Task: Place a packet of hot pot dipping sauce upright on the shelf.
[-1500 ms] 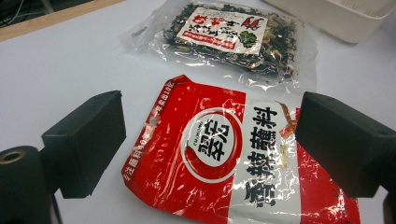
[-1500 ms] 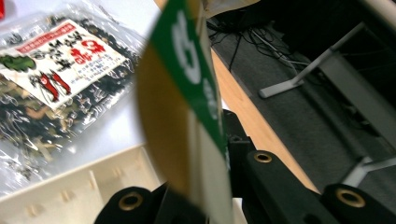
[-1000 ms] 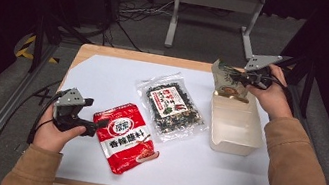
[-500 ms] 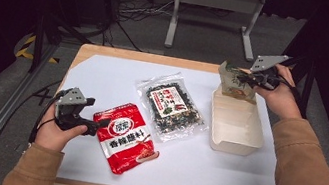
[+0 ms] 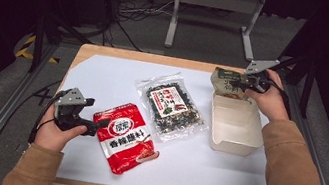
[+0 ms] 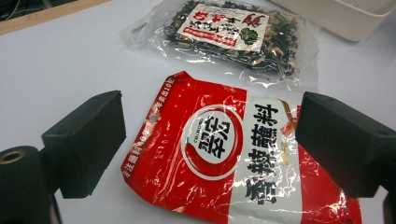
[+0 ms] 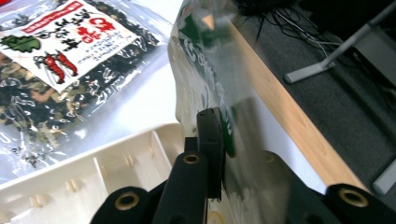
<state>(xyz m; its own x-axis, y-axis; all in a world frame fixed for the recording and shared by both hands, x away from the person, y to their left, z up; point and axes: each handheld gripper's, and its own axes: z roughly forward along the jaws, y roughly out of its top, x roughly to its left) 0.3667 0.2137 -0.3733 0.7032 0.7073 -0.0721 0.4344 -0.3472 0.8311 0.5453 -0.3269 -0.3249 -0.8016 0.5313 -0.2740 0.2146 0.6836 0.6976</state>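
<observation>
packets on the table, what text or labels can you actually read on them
Red packet: "翠宏" in the round logo, "CUIHONG" along its rim, large "香辣蘸料" down the white band; fine print on the edge too small.
Clear packet: red characters on the label, too blurred.
Green packet: print unreadable.

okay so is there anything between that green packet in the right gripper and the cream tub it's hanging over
Nothing visible blocks it. The right gripper is shut on the green packet, which hangs over the far end of the cream tub, whose visible inside is bare.
</observation>
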